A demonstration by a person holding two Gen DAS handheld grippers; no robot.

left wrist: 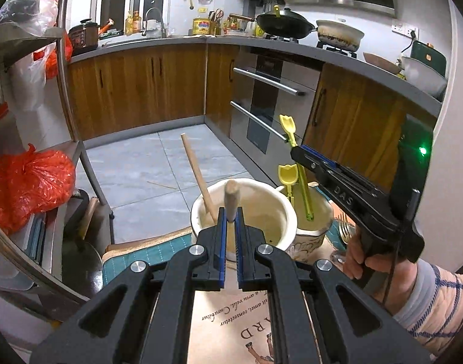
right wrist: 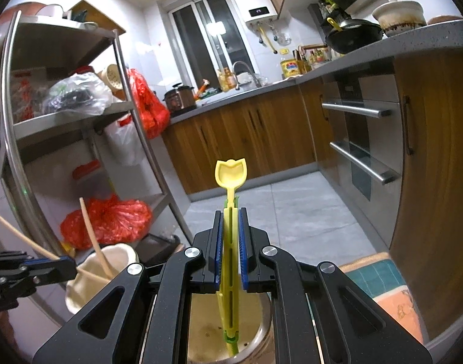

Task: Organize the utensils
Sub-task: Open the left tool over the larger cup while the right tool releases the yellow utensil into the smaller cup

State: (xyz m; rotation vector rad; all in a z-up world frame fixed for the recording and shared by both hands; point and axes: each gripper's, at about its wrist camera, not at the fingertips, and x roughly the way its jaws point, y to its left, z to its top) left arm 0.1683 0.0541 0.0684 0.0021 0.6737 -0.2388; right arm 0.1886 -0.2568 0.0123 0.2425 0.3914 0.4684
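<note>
Left wrist view: the left gripper (left wrist: 230,212) clamped a wooden stick (left wrist: 231,195) over a cream ceramic crock (left wrist: 280,209), while the right gripper (right wrist: 230,242) pinched a yellow plastic scoop (right wrist: 230,176) above a neighbouring decorated jar (left wrist: 318,224) on the desk (left wrist: 231,318).

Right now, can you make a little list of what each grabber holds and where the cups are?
left gripper: shut on a wooden stick, over the white cup
right gripper: shut on a yellow spoon, over the patterned cup
white cup: holds another wooden stick, leaning
patterned cup: holds another yellow spoon
cups: side by side on a mat
</note>
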